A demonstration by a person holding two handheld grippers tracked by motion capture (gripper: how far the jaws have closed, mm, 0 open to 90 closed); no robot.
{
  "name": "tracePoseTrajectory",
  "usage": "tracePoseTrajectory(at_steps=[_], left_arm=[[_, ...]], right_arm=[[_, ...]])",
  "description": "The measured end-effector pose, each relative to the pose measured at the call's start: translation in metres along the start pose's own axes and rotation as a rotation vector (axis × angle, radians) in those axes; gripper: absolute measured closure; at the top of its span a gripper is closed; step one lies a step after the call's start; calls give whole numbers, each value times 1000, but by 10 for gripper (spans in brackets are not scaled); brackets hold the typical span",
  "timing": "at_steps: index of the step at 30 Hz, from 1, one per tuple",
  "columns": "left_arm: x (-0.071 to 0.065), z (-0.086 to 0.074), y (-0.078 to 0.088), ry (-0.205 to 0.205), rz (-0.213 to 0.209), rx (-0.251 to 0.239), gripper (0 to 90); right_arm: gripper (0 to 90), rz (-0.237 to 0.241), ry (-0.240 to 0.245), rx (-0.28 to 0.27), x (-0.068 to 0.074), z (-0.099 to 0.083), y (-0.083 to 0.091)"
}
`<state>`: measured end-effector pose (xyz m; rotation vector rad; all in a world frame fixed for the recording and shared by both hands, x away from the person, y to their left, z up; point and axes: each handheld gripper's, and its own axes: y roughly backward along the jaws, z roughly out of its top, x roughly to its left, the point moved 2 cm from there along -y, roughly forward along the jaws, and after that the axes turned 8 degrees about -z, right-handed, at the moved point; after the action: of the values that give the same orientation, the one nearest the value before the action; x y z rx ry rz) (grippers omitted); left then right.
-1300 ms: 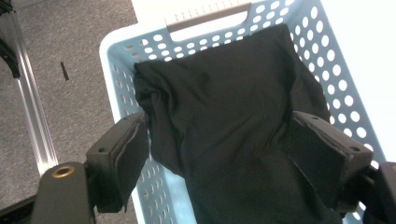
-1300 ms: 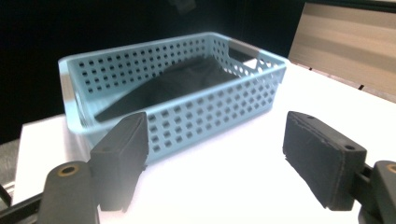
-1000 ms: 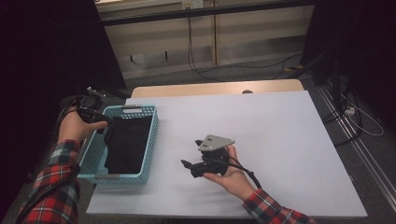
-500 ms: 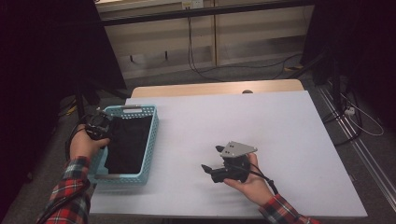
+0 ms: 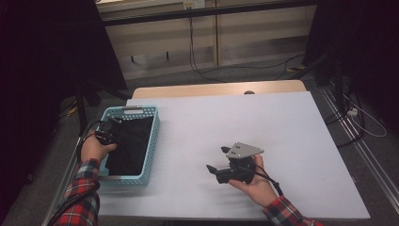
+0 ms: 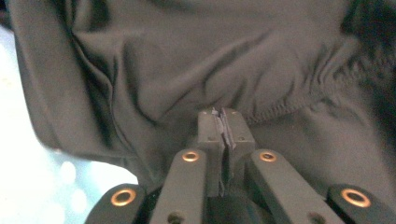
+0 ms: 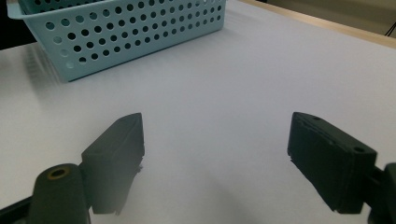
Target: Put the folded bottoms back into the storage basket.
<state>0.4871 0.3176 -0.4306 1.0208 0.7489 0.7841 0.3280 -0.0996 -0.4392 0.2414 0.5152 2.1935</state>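
My left hand-held gripper (image 5: 109,131) has just closed, pinching a fold of the dark, wrinkled cloth (image 6: 201,70) lying inside the light-blue perforated plastic basket (image 5: 149,141). My right hand-held gripper (image 5: 219,162) hovers wide open over the white table (image 5: 282,132).

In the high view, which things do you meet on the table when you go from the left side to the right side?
Left gripper, shut on the dark cloth inside the blue basket → bare white table → right gripper, jaws open, in the right hand.
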Motion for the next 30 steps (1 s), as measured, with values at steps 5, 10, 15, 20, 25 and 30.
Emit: tracePoseTrajectory(at_steps=[5,10,15,20,25,30], left_arm=[[2,-2,0,17,-6,-27,890],[2,-7,10,14,-15,-54,869],[-7,-6,18,-22,-50,-60,869],[-12,-11,4,-26,-34,23,844],[1,-22,9,12,5,36,900],[10,-36,18,55,4,89,900]], right_arm=[[183,5,-2,9,1,-1,-2],[183,6,0,6,1,0,-1],[182,8,-3,0,0,0,-1],[182,7,-4,2,-1,0,-2],[181,1,-3,-1,-1,0,0],[181,-6,-5,-1,-4,0,2]])
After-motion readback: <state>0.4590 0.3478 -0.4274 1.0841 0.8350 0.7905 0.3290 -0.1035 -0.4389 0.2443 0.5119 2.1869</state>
